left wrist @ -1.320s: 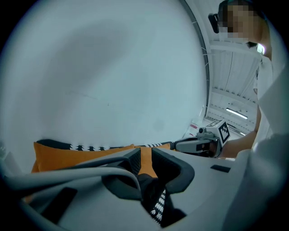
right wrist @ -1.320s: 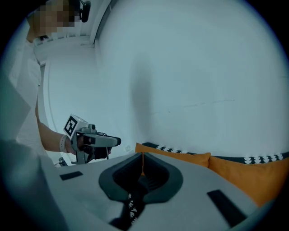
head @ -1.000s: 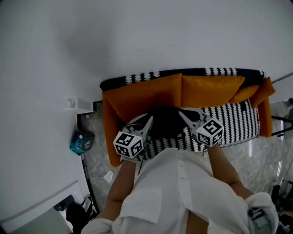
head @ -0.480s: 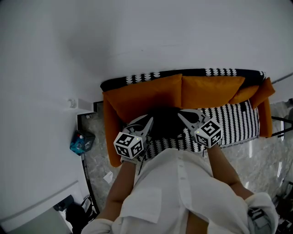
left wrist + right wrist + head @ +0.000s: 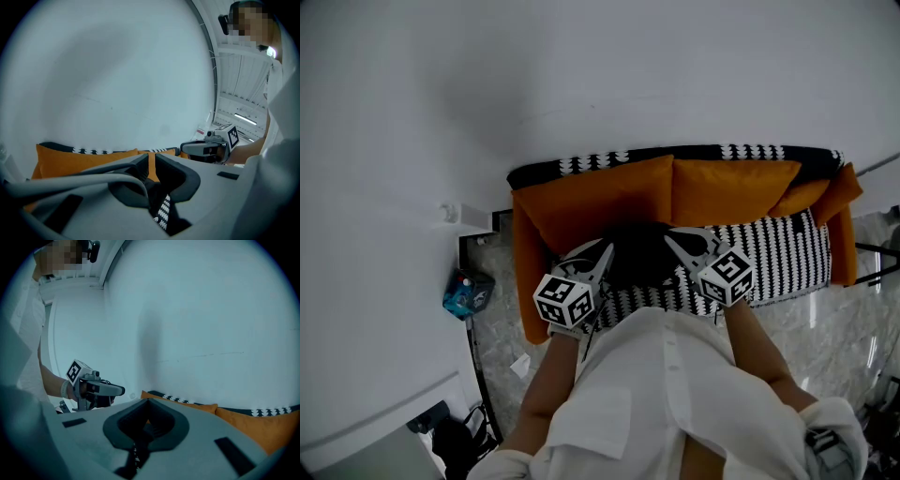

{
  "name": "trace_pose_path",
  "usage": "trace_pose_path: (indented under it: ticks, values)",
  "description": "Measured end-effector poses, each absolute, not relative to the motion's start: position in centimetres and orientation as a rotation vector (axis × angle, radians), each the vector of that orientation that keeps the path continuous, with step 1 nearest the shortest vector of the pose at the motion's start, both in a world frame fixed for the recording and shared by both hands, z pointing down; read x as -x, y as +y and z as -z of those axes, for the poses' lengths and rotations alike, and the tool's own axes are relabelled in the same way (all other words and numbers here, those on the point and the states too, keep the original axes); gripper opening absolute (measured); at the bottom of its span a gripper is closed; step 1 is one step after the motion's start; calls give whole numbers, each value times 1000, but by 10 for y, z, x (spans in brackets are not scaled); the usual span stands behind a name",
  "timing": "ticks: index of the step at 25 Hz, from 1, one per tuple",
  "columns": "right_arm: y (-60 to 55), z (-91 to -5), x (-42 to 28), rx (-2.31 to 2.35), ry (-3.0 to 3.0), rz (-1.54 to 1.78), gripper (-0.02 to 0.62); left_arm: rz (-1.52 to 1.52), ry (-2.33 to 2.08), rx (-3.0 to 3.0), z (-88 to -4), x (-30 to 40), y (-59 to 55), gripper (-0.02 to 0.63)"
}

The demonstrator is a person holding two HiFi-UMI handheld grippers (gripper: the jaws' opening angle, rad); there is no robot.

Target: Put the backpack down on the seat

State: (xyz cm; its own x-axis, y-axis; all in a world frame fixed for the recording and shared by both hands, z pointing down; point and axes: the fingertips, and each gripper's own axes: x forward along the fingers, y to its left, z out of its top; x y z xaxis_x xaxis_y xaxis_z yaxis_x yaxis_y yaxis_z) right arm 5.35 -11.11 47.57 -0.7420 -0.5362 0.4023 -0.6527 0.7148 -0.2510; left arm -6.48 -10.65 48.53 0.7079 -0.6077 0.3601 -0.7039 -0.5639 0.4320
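A black backpack point(image 5: 639, 253) sits on the black-and-white patterned seat point(image 5: 778, 248) of a sofa, against its orange back cushions point(image 5: 600, 197). My left gripper point(image 5: 607, 246) meets the backpack's left side and my right gripper point(image 5: 667, 234) its right side. In the left gripper view the jaws point(image 5: 151, 157) stand nearly shut, with dark fabric pinched between them and the patterned seat point(image 5: 163, 213) below. The right gripper view has its jaws point(image 5: 147, 401) closed tip to tip with dark fabric in their hollow. Each view also catches the other gripper point(image 5: 206, 149) point(image 5: 101, 390).
A white wall rises behind the sofa. Left of the sofa, a blue box point(image 5: 467, 289) lies on the marble floor by a black-framed panel point(image 5: 478, 246). A white scrap point(image 5: 522, 363) and dark gear point(image 5: 455, 436) lie nearer me. An orange armrest cushion point(image 5: 842, 211) ends the sofa's right.
The right gripper has drifted slightly left and toward me. The left gripper and the backpack stay almost where they were.
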Motion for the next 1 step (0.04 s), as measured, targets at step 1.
trace_pose_path:
  ticks: [1]
  values:
    - [-110,-475,-54,-933,-2621,-549,18,-227,-999,-2356,-485,65,-106,62]
